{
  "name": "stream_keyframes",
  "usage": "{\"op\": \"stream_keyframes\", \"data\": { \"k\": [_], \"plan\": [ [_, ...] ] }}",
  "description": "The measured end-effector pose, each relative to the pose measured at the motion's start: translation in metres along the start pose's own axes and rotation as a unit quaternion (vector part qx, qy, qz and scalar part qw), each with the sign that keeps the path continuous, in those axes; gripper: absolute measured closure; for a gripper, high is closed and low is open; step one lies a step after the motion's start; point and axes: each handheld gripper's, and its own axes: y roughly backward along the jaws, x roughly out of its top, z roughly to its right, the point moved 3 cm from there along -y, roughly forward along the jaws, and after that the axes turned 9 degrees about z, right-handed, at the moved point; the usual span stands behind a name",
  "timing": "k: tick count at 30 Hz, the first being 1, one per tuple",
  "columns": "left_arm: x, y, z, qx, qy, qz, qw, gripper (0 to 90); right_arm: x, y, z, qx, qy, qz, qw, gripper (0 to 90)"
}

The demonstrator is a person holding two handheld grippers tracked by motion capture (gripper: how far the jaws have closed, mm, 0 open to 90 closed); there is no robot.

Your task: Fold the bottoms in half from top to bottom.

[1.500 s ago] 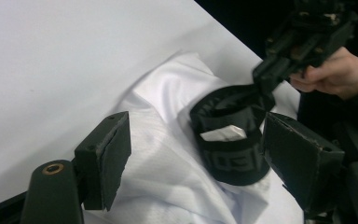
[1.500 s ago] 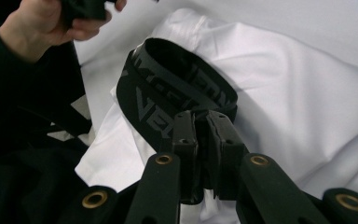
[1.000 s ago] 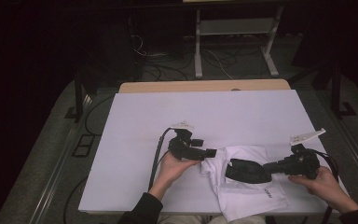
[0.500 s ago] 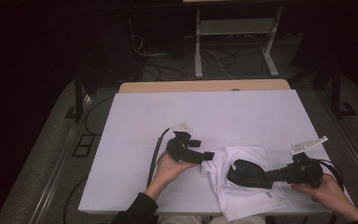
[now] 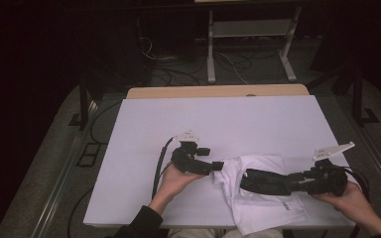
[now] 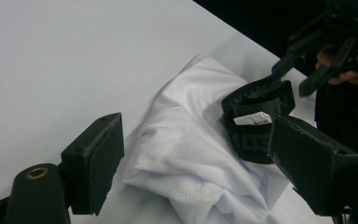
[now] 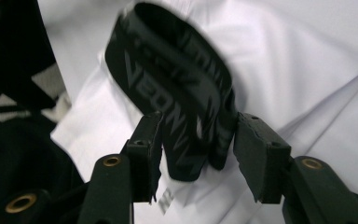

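Observation:
A crumpled white mesh garment [image 5: 258, 210] lies at the near right of the white table [image 5: 218, 124]. A black lettered elastic band [image 5: 268, 182] rests on top of it. My right gripper [image 5: 293, 181] points left at the band's end. In the right gripper view its jaws [image 7: 198, 135] have just been opening; the band [image 7: 177, 79] hangs loosely between the pads, over the garment [image 7: 307, 60]. My left gripper [image 5: 217, 167] sits at the garment's left edge, open. The left gripper view has its jaws [image 6: 196, 130] spread wide, with the garment [image 6: 182, 154], band [image 6: 256, 116] and right gripper [image 6: 298, 77] beyond.
The left gripper's black cable [image 5: 158, 163] runs back toward the table's near edge. A wooden strip [image 5: 218, 91] borders the far side of the table. Behind it, a metal stand [image 5: 248, 34] and loose cables stand on the dark floor.
The right hand has drawn slightly toward the near right edge, and the black band lies stretched out longer over the garment. The left gripper has stayed in place.

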Motion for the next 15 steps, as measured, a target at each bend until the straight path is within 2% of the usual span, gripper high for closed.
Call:
{"op": "stream_keyframes", "data": {
  "k": [3, 7, 11, 15],
  "plan": [
    [-0.001, 0.001, -0.002, -0.001, 0.005, 0.002, 1.0, 17.5, 0.011, 0.001, 0.007, -0.005, -0.005, 0.021, 0.9998, 51.7],
    [0.0, 0.003, -0.003, -0.001, 0.007, 0.009, 0.9999, 17.4, 0.025, -0.006, 0.015, -0.004, -0.006, 0.032, 0.9994, 67.1],
    [0.0, 0.004, -0.003, -0.001, 0.006, 0.009, 0.9999, 17.4, 0.036, -0.02, 0.018, 0.006, 0.009, 0.019, 0.9998, 78.0],
    [-0.001, 0.004, -0.004, -0.001, 0.007, 0.007, 1.0, 17.4, 0.042, -0.033, 0.019, 0.0, 0.025, 0.001, 0.9997, 84.9]
  ]
}}
